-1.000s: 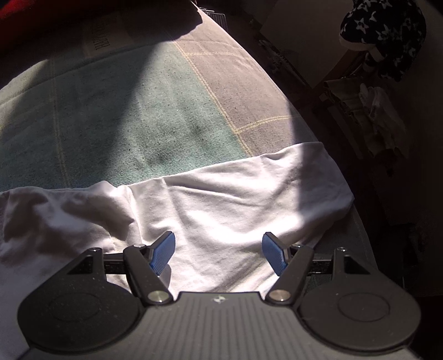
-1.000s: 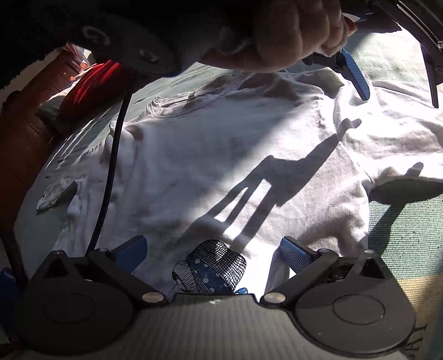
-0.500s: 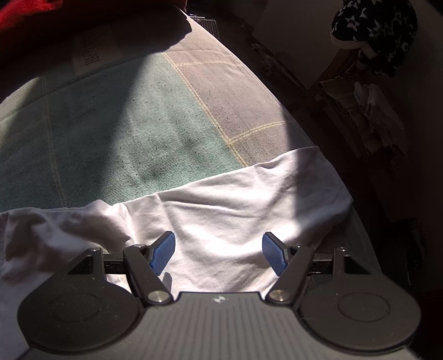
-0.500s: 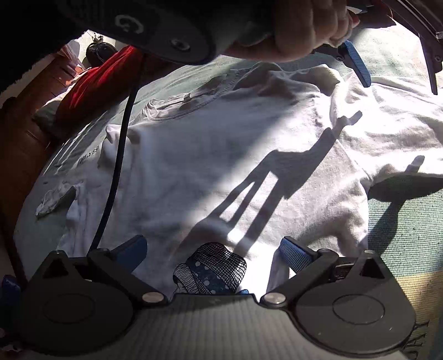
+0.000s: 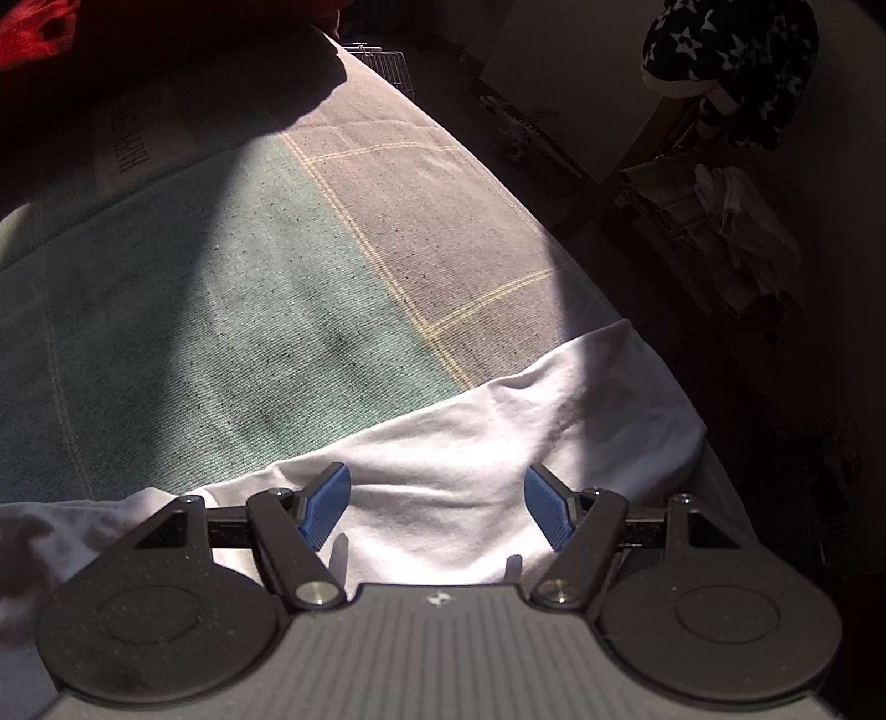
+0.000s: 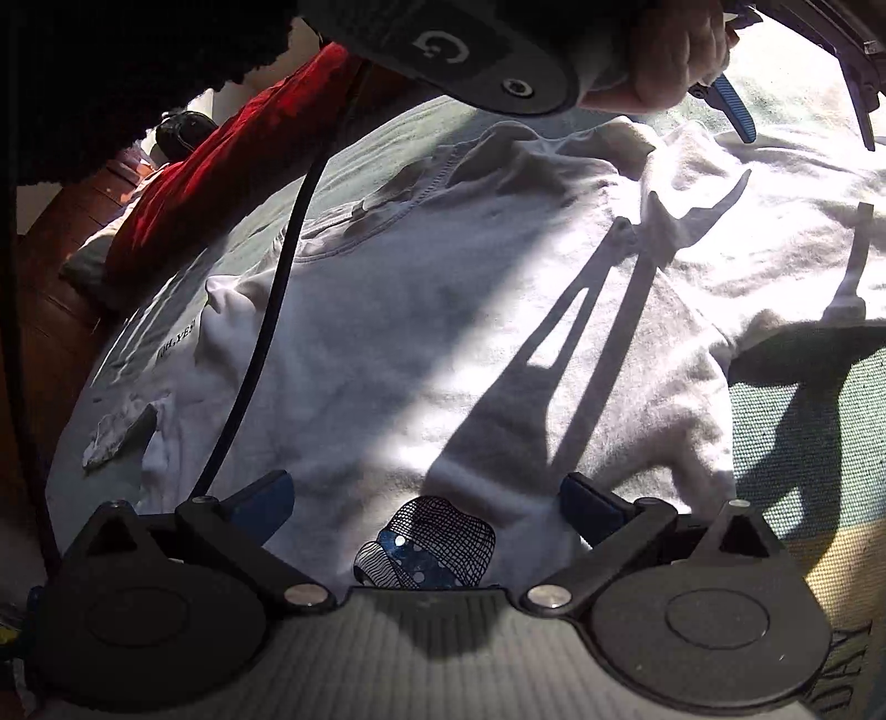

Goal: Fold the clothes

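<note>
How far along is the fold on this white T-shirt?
Done: the white T-shirt lies spread face up on the bed cover, printed side showing. In hand: nothing gripped; left tool and right tool both hover open over the fabric. Left: every fold; no crease is visible yet.

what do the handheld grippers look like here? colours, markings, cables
Both the left gripper and right gripper are black: ribbed grey-black body, two round discs, silver pivot screws, slim linkage arms, blue ribbed finger pads. A black cable hangs from the left unit, whose handle shows a white "G" mark. A dark fuzzy sleeve is visible.
</note>
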The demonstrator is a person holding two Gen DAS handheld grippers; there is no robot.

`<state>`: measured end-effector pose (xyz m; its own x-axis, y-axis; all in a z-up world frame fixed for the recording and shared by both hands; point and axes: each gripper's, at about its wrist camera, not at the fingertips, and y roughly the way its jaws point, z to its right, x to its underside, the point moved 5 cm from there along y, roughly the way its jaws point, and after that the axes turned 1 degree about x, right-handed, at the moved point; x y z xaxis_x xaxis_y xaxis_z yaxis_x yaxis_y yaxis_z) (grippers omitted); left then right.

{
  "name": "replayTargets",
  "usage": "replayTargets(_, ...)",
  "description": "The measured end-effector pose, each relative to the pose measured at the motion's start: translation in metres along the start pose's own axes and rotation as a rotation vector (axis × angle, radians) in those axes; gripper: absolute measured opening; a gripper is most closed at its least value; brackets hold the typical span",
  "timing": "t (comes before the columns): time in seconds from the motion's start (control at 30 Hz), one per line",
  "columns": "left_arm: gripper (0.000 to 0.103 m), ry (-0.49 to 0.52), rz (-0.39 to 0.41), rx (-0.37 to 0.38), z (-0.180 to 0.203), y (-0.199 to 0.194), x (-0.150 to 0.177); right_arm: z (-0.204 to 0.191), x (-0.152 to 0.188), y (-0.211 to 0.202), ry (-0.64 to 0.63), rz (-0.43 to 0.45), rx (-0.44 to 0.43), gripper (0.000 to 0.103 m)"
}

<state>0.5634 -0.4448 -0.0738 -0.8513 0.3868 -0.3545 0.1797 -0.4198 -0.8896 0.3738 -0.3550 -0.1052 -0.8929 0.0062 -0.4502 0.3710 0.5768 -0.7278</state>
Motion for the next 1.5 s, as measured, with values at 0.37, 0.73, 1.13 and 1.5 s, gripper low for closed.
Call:
replayTargets(0.37, 0.069, 0.001, -0.064, -0.008, -0.003, 0.011, 0.013, -0.006, 0.003, 0.001, -0.054, -0.004, 0.028, 0.103)
replayTargets(0.73, 0.069, -0.003, -0.067, -0.02, -0.009, -0.003, 0.025, -0.01, 0.002, 0.005, -0.09, -0.015, 0.053, 0.103)
replayTargets(1.13, 0.069, 0.004, -0.058, -0.001, -0.012, 0.01, 0.02, -0.011, 0.003, 0.006, -0.089, -0.011, 0.072, 0.103)
replayTargets(1.5, 0.069, 0.017, -0.016, -0.01, -0.013, -0.018, 0.022, -0.011, 0.003, 0.005, -0.08, -0.017, 0.079, 0.103)
